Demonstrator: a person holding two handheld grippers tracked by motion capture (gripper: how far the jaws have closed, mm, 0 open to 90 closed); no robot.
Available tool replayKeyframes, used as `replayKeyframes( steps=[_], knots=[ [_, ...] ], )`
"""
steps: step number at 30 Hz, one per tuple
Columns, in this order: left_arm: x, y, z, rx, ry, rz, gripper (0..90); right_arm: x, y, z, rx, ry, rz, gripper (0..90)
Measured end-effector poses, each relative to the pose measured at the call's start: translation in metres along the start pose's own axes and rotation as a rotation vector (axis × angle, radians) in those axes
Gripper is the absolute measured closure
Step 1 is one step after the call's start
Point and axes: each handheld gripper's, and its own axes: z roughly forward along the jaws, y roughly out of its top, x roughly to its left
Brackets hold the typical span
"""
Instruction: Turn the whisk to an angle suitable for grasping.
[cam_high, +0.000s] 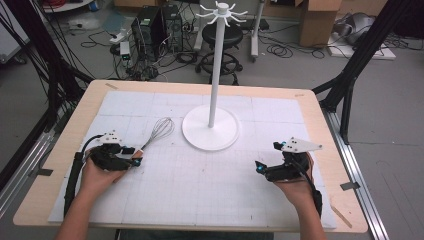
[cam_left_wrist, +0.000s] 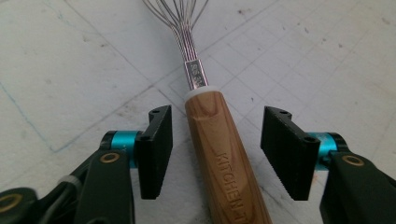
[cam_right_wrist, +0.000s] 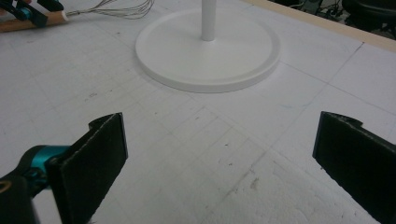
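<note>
A wire whisk (cam_high: 160, 129) with a wooden handle (cam_left_wrist: 224, 154) lies on the white gridded mat, left of centre, its wire head pointing toward the stand. My left gripper (cam_high: 134, 156) is low over the handle's near part. In the left gripper view its jaws (cam_left_wrist: 218, 113) stand on either side of the handle, with a gap showing on each side, so it is open. My right gripper (cam_high: 267, 156) rests at the right of the mat, wide open (cam_right_wrist: 224, 121), with nothing between its fingers. The right gripper view also catches the whisk (cam_right_wrist: 116, 9) far off.
A white hook stand (cam_high: 215, 65) rises from a round base (cam_high: 210, 131) at the mat's centre back, close to the whisk's head. The mat (cam_high: 200, 190) covers a wooden table (cam_high: 320, 115). Beyond it are a stool (cam_high: 222, 37), computer cases and cables on the floor.
</note>
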Motion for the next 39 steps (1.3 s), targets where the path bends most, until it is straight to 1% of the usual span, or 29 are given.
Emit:
replayKeyframes(
  steps=[3, 5, 6, 7, 8, 9, 10, 12, 16, 17, 20, 21, 23, 25, 29, 31, 32, 35, 36, 38, 39],
  knots=[
    [-0.001, 0.000, 0.000, 0.002, 0.014, 0.007, 47.7, 0.000, 0.000, 0.000, 0.001, -0.001, -0.005, 2.1],
    [-0.001, 0.000, -0.001, 0.006, 0.019, 0.011, 52.2, 0.000, 0.000, 0.000, 0.003, -0.001, -0.005, 2.1],
    [-0.001, 0.001, -0.001, 0.008, 0.024, 0.014, 52.2, 0.000, 0.000, 0.000, 0.004, -0.003, -0.003, 2.1],
    [-0.002, 0.001, -0.001, 0.013, 0.028, 0.017, 54.6, 0.000, 0.000, 0.000, 0.005, -0.004, -0.003, 2.1],
    [-0.004, 0.001, -0.001, 0.018, 0.027, 0.025, 59.9, 0.000, 0.000, 0.000, 0.004, -0.005, -0.006, 2.1],
    [-0.004, 0.001, -0.001, 0.018, 0.027, 0.025, 60.2, 0.000, 0.000, 0.000, 0.004, -0.005, -0.006, 2.1],
    [-0.004, 0.001, -0.001, 0.022, 0.032, 0.035, 60.2, 0.000, 0.000, 0.000, 0.004, -0.005, -0.007, 2.1],
    [-0.004, 0.001, -0.002, 0.024, 0.031, 0.035, 60.7, 0.000, 0.000, 0.000, 0.009, -0.007, -0.006, 2.1],
    [-0.005, 0.001, -0.004, 0.036, 0.021, 0.032, 62.0, 0.001, 0.000, 0.000, 0.010, -0.007, -0.004, 2.1],
    [-0.006, 0.001, -0.005, 0.049, 0.018, 0.034, 63.6, 0.001, 0.000, 0.000, 0.011, -0.009, -0.009, 2.1],
    [-0.006, 0.000, -0.008, 0.061, 0.010, 0.027, 65.5, 0.002, 0.000, 0.000, 0.012, -0.010, -0.012, 2.1],
    [-0.005, -0.001, -0.009, 0.055, -0.001, 0.017, 66.0, 0.002, 0.000, 0.000, 0.010, -0.010, -0.014, 2.1],
    [-0.004, -0.001, -0.010, 0.052, -0.004, 0.009, 66.4, 0.002, 0.000, 0.000, 0.009, -0.009, -0.012, 2.1],
    [-0.004, -0.002, -0.011, 0.052, -0.015, 0.005, 68.0, 0.001, 0.000, -0.001, 0.004, -0.008, -0.013, 2.1],
    [-0.004, -0.001, -0.012, 0.056, -0.025, 0.020, 68.7, 0.001, 0.000, -0.002, -0.003, -0.007, -0.009, 2.1],
    [-0.005, -0.001, -0.012, 0.055, -0.036, 0.022, 69.4, 0.001, 0.000, -0.002, -0.002, -0.006, -0.012, 2.1],
    [-0.004, -0.001, -0.012, 0.059, -0.046, 0.035, 69.9, 0.001, 0.000, -0.001, 0.001, -0.002, -0.011, 2.1],
    [-0.006, -0.001, -0.012, 0.061, -0.052, 0.067, 69.9, 0.001, 0.000, -0.002, 0.001, -0.005, -0.014, 2.2],
    [-0.007, -0.001, -0.012, 0.062, -0.052, 0.072, 69.8, 0.001, 0.000, -0.002, 0.002, -0.005, -0.014, 2.1],
    [-0.006, -0.001, -0.012, 0.058, -0.067, 0.055, 69.2, 0.001, 0.000, -0.002, -0.003, -0.007, -0.010, 2.1],
    [-0.006, -0.001, -0.012, 0.058, -0.067, 0.055, 68.2, 0.001, 0.000, -0.002, -0.003, -0.007, -0.010, 2.1]
  ],
)
